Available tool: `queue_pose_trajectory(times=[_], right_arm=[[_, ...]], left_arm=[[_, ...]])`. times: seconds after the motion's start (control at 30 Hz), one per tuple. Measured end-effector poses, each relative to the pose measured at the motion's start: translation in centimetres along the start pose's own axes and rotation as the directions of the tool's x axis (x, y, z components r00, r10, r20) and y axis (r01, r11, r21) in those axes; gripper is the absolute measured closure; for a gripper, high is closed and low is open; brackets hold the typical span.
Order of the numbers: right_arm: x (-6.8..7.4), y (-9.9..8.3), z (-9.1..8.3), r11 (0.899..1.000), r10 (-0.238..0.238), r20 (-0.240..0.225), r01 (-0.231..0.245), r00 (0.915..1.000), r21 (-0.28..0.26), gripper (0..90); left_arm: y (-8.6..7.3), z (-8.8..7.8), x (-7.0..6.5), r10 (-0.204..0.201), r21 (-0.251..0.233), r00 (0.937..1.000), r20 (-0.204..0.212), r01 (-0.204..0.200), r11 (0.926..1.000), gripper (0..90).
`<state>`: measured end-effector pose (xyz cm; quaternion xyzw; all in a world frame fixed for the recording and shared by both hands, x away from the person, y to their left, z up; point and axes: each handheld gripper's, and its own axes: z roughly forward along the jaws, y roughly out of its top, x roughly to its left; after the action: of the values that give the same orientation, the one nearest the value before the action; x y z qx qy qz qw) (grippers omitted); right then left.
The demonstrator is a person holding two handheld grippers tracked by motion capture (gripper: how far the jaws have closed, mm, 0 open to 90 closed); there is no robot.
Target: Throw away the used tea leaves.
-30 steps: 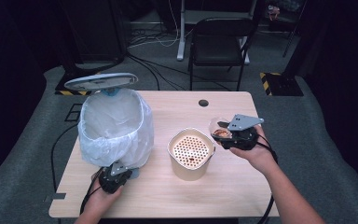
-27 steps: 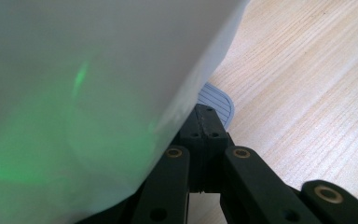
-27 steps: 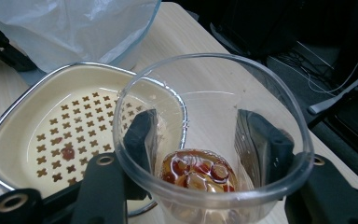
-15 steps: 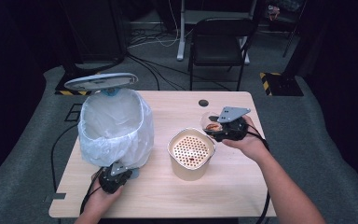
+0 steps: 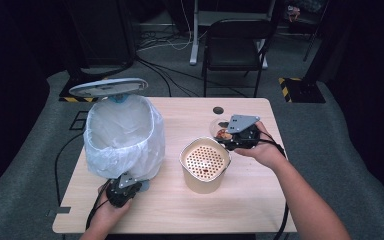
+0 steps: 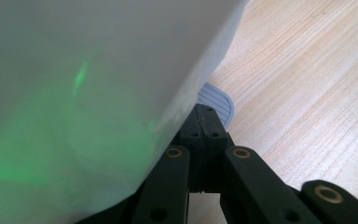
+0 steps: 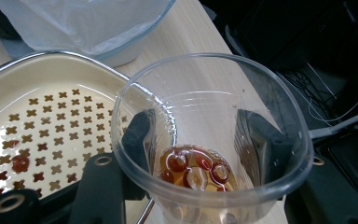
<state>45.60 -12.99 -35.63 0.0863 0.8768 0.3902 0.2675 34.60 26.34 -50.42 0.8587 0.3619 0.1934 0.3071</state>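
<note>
My right gripper point(image 5: 228, 136) is shut on a clear plastic cup point(image 5: 220, 130), held tilted just over the far right rim of a cream container with a perforated strainer insert point(image 5: 205, 162). In the right gripper view the cup point(image 7: 261, 107) holds reddish-brown bits in liquid point(image 7: 193, 168), with a jaw pressing on each side of it. One red bit point(image 7: 19, 163) lies on the strainer point(image 7: 42, 116). My left gripper point(image 5: 122, 192) is shut at the foot of a pedal bin point(image 5: 125, 135) lined with a white bag, its tips point(image 6: 207, 122) at the grey ribbed pedal point(image 6: 218, 99). The bin's lid point(image 5: 109, 87) stands open.
The wooden table point(image 5: 260, 200) has a round cable hole point(image 5: 218, 110) near its far edge. A black chair point(image 5: 235, 45) and floor cables stand behind the table. The bag's side point(image 6: 74, 93) hangs close against my left gripper.
My right gripper has carried the cup leftward, from the right of the cream container to its rim. The left gripper and the bin have stayed put.
</note>
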Motion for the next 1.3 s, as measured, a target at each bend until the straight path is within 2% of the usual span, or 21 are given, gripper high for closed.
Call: queue_pose_trajectory(times=[0.13,0.23,0.33,0.53,0.77,0.97,1.13,1.17,1.23,1.3], right_arm=[[0.2,0.5,0.0,1.000,-0.021,-0.013,0.021,0.9997,0.005,48.6],[0.4,0.8,0.0,0.998,-0.056,-0.016,0.056,0.9983,0.031,48.5],[0.8,1.3,0.0,0.993,-0.102,-0.017,0.103,0.9946,0.055,48.5],[1.5,1.9,0.1,0.983,-0.159,-0.028,0.161,0.9869,0.091,48.5],[1.8,2.4,-0.1,0.974,-0.206,-0.037,0.209,0.9778,0.091,48.6],[2.2,2.7,-0.2,0.968,-0.235,-0.014,0.236,0.9718,0.087,48.6],[3.3,2.7,-0.1,0.948,-0.305,0.036,0.301,0.9515,0.102,48.6],[3.7,2.7,0.0,0.939,-0.335,0.050,0.328,0.9409,0.106,48.6],[4.2,2.6,0.1,0.924,-0.373,0.069,0.363,0.9253,0.120,48.6],[4.7,2.6,0.2,0.905,-0.419,0.104,0.404,0.9023,0.133,48.7]], left_arm=[[0.0,0.0,0.0,0.000,0.000,1.0000,0.000,0.000,1.0000,90.0],[0.0,0.0,0.0,0.000,0.000,1.0000,0.000,0.000,1.0000,90.0],[0.0,0.0,0.0,0.000,0.000,1.0000,0.000,0.000,1.0000,90.0],[0.0,0.0,0.0,-0.001,-0.001,1.0000,0.000,0.001,1.0000,90.0],[0.0,0.0,0.0,0.000,-0.001,1.0000,0.000,0.000,1.0000,90.0],[0.0,0.0,0.0,-0.001,-0.001,1.0000,0.001,0.001,1.0000,90.0],[0.0,0.0,0.0,-0.002,-0.001,1.0000,0.001,0.002,1.0000,90.0],[0.0,0.0,0.0,0.000,-0.001,1.0000,0.000,0.000,1.0000,90.0],[0.0,0.0,0.0,0.000,-0.001,1.0000,0.000,0.000,1.0000,90.0],[0.0,0.0,0.0,0.000,-0.001,1.0000,0.000,0.000,1.0000,90.0]])
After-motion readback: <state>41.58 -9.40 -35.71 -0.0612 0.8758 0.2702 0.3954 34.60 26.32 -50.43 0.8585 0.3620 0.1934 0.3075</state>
